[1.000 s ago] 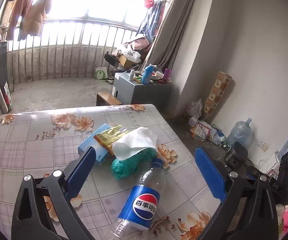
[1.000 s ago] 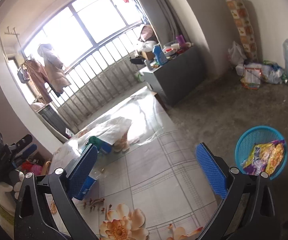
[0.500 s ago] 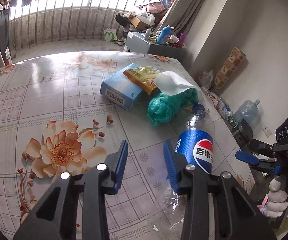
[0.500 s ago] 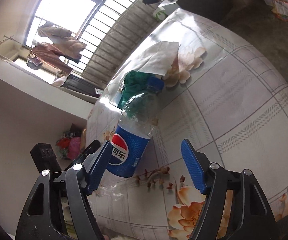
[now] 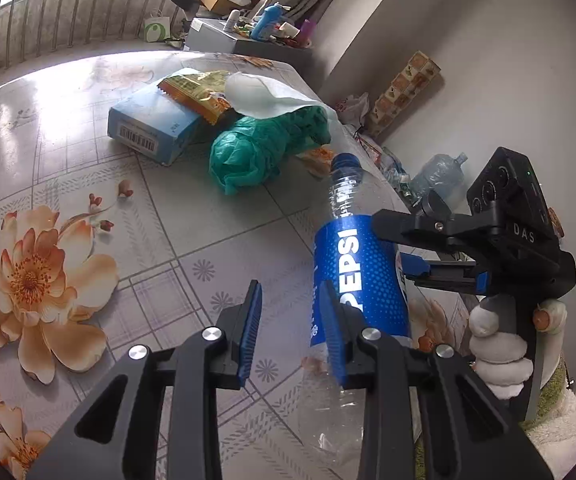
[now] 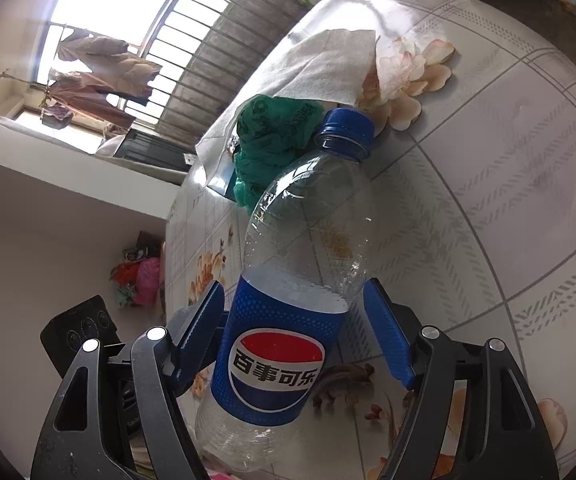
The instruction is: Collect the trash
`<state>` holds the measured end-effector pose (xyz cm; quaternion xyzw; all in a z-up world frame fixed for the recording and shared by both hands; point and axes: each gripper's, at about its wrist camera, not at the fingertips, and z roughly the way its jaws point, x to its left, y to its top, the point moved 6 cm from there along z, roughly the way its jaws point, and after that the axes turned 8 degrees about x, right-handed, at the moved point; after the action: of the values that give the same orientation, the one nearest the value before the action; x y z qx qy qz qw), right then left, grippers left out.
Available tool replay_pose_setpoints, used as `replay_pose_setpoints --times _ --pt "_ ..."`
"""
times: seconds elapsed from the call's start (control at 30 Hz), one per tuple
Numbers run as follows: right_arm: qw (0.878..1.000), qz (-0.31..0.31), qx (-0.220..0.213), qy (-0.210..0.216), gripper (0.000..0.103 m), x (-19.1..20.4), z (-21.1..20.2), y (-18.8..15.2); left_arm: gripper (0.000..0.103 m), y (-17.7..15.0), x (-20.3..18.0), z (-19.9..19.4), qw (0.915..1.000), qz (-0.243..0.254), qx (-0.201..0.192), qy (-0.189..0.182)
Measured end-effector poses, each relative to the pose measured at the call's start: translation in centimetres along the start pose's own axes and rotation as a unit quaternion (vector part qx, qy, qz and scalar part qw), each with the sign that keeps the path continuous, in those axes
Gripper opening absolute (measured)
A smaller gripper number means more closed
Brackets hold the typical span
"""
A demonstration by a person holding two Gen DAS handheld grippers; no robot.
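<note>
Straddling the Pepsi bottle (image 6: pixel 280 312), the right gripper (image 6: pixel 293 340) is clenched on its blue label; the clear base is cut off below. Left gripper (image 5: pixel 291 332), released, hovers beside it over the bench (image 5: pixel 88 168). Beyond lie a green bag (image 5: pixel 260 148), tissue (image 5: pixel 264 94) partly hiding it, and a blue box (image 5: pixel 152 124).

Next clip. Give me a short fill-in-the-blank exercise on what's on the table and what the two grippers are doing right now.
1. The right gripper has its fingers on either side of the ____ bottle.
2. The bottle's cap is ____ in colour.
3. Between the fingers of the left gripper there is ____.
4. The white napkin lies partly over a crumpled ____ plastic bag.

Missing words: Pepsi; blue; nothing; green
</note>
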<state>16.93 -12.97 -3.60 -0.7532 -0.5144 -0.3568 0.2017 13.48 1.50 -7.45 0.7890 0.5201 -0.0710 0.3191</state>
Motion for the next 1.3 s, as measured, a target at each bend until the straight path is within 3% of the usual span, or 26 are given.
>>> replay_pose_setpoints --times 0.2,0.4,0.53,0.63,0.8,0.93,1.07,1.13,1.2,1.3 --pt "1.000 0.009 -0.019 -0.002 0.055 -1.5 -2.7 -0.5 0.028 0.0 -3.0 1.6 0.9992 0.023 0.016 -0.027" --pt "0.997 0.008 -0.059 -0.047 0.054 -3.6 -5.8 -0.7 0.028 2.5 -3.4 0.9 0.9994 0.025 -0.023 0.004" --pt "0.994 0.010 -0.083 -0.066 0.054 -4.9 -7.1 0.1 0.030 5.7 -2.0 -0.6 0.9972 -0.003 -0.071 0.026" --pt "0.992 -0.002 -0.096 -0.082 0.054 -5.1 -7.4 0.9 0.043 8.2 -0.6 -1.7 0.9931 -0.037 -0.106 0.031" --pt "0.990 -0.031 -0.104 -0.095 0.054 -4.3 -5.8 2.4 0.050 11.7 1.7 -2.3 0.9844 -0.098 -0.143 0.031" --pt "0.987 -0.056 -0.108 -0.109 0.054 -3.7 -5.0 3.8 0.050 13.4 4.0 -1.3 0.9795 -0.147 -0.133 0.033" --pt "0.985 -0.070 -0.110 -0.117 0.053 -3.6 -4.9 3.6 0.050 13.9 5.0 1.3 0.9798 -0.174 -0.089 0.045" --pt "0.984 -0.073 -0.112 -0.118 0.053 -4.0 -5.5 2.9 0.035 13.7 4.9 1.6 0.9801 -0.171 -0.091 0.045" --pt "0.984 -0.074 -0.114 -0.116 0.053 -4.1 -5.7 2.6 0.013 13.4 4.3 1.4 0.9819 -0.158 -0.097 0.041" --pt "0.984 -0.075 -0.116 -0.116 0.053 -4.5 -6.2 2.3 0.001 13.0 2.4 0.5 0.9859 -0.123 -0.109 0.030"
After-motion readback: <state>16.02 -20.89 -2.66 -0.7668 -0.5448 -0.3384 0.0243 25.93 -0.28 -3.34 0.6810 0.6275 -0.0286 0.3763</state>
